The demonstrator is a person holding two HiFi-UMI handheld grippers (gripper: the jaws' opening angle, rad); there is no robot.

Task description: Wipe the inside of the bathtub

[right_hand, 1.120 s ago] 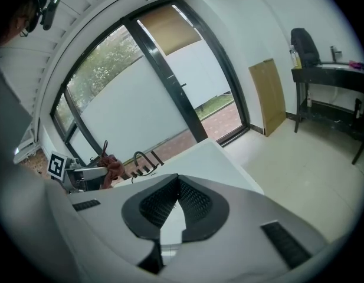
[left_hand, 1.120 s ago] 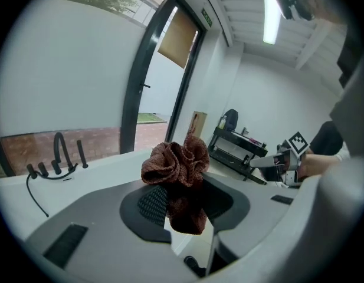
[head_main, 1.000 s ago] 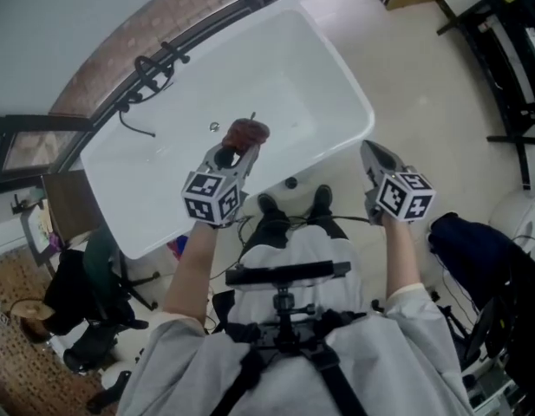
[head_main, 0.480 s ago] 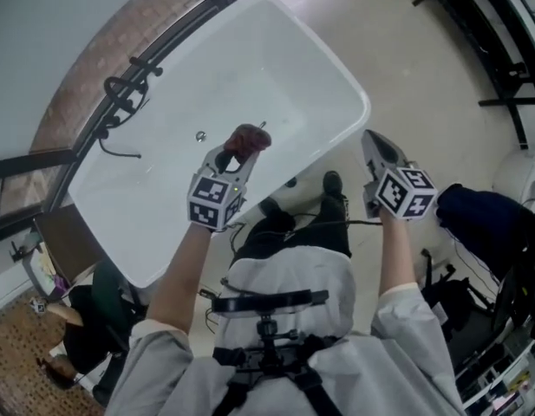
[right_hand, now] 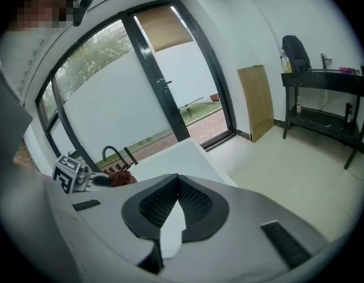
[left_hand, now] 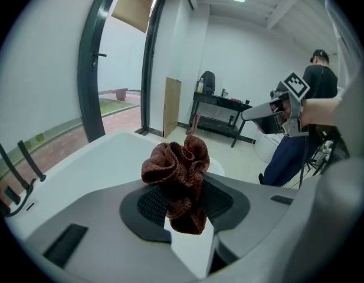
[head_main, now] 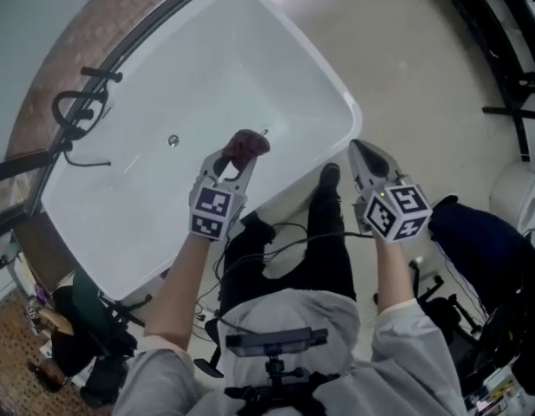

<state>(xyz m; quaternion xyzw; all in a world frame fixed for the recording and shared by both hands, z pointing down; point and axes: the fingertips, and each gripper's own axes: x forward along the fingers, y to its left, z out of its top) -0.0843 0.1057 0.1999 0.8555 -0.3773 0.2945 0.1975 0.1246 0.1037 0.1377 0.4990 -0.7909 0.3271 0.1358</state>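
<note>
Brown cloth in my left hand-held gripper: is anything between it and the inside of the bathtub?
Nothing visible does. The cloth, clamped in the left hand-held gripper, hangs over the bathtub, just inside its near rim, with bare white basin below.

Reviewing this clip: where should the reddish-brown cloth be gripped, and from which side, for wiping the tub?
Grip the cloth by its narrow gathered end, coming from behind that end, as the left gripper does now. Its jaws are shut on the pinched stem, so the ruffled bulk stands free past the jaws to meet the bathtub. The loose folds look too bulky to clamp firmly.
</note>
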